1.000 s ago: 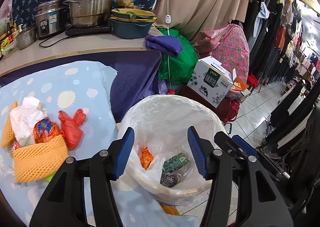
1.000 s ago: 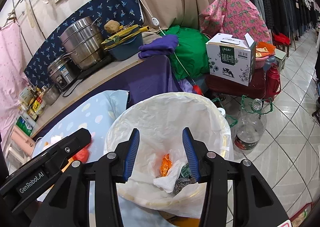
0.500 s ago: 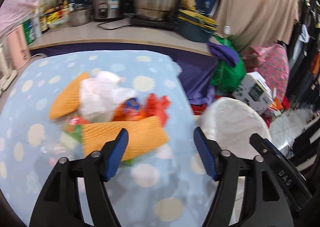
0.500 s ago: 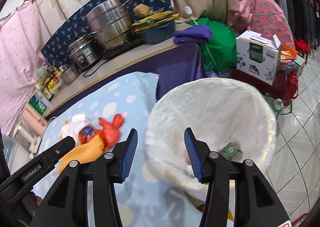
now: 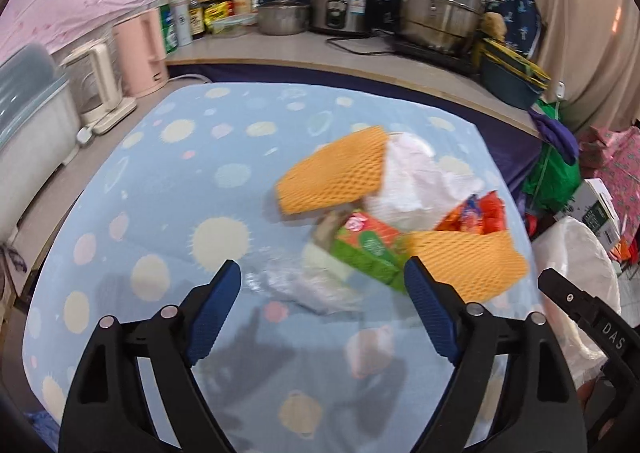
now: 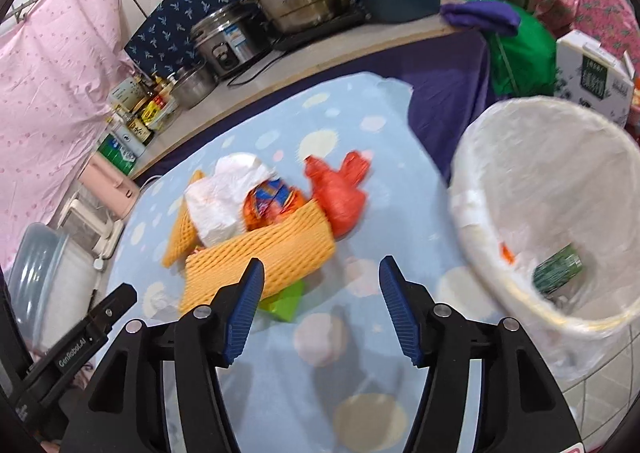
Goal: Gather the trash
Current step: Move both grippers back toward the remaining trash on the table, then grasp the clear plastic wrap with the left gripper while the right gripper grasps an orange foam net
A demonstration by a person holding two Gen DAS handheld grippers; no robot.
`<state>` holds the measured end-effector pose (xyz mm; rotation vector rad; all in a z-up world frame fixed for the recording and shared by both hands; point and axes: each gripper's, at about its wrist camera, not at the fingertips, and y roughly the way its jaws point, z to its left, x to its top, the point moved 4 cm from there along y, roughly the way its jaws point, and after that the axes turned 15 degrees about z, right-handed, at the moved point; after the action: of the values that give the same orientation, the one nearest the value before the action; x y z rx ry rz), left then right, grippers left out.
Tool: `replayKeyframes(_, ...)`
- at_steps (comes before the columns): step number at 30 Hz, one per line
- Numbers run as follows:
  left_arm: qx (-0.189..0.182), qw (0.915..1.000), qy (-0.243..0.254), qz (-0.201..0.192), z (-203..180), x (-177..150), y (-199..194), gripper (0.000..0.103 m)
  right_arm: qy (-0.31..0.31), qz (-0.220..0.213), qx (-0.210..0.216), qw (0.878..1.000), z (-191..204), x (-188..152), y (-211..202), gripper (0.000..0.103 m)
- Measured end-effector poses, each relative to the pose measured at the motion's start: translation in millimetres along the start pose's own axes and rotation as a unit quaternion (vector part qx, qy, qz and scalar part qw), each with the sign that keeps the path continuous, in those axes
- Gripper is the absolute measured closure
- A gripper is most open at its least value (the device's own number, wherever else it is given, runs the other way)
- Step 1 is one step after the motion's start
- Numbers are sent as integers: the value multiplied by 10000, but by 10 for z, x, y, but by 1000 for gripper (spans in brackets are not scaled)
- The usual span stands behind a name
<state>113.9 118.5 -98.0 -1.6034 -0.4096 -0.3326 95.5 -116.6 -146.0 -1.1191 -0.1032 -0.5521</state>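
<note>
A trash pile lies on the blue dotted tablecloth (image 5: 160,181): two orange foam nets (image 5: 332,181) (image 6: 260,257), a crumpled white bag (image 5: 420,185), a red bag (image 6: 340,193), a snack wrapper (image 6: 268,201), a green carton (image 5: 368,249) and clear plastic wrap (image 5: 304,285). My left gripper (image 5: 320,273) hovers just short of the plastic wrap, its jaws opening and gripping nothing. My right gripper (image 6: 320,269) hangs by the near net's right end, jaws opening, also empty. The white-lined bin (image 6: 540,157) stands to the right and holds a green packet (image 6: 558,269).
Behind the table a counter carries steel pots (image 5: 440,9), a rice cooker (image 5: 344,1) and bottles (image 5: 188,17). A pink kettle (image 5: 140,53) and a white appliance (image 5: 100,85) stand at the left. A printed box (image 6: 592,73) and green bag (image 6: 520,53) sit beyond the bin.
Both grippers swung left from above the bin to above the trash pile on the table. Both pairs of jaws have spread wider.
</note>
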Motion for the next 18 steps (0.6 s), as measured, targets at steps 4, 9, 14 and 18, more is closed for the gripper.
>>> replayKeyframes(4,-5,9996,-234,155,235,-57,92,23,234,268,209,9991,46,16,226,44)
replayKeyframes(9,-38,9985,-446,305,422,-88,191,22,548,501,422,9963,44,64,422,44)
replayKeyframes(14,-298,9970,-560,445,433,-97,251,21,669,584,542,9946,86,115,519,44)
replayKeyframes(18,-437,9959,-577,547,375,-64,346,21,586,604,495,9952,133,141,542,59)
